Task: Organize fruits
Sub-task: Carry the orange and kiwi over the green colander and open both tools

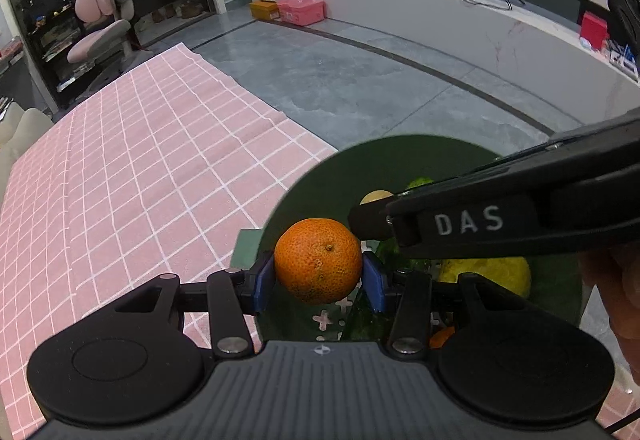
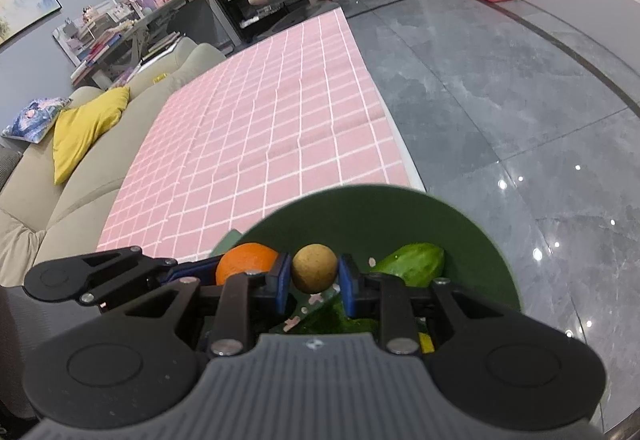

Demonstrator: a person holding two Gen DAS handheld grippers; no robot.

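My left gripper [image 1: 319,276] is shut on an orange mandarin [image 1: 318,260] and holds it over the near rim of a dark green bowl [image 1: 320,184]. A yellow-green fruit [image 1: 500,272] lies in the bowl. My right gripper [image 2: 314,280] is shut on a small round tan fruit [image 2: 314,268], held above the same green bowl [image 2: 400,208]. A green cucumber-like fruit [image 2: 414,264] lies in the bowl to its right. The mandarin [image 2: 246,260] and the left gripper show at its left. The right gripper's body [image 1: 500,224] crosses the left wrist view.
The bowl stands at the near right edge of a table with a pink checked cloth [image 2: 260,128]. A beige sofa with a yellow cushion [image 2: 84,128] runs along the left. Grey tiled floor [image 2: 500,100] lies to the right.
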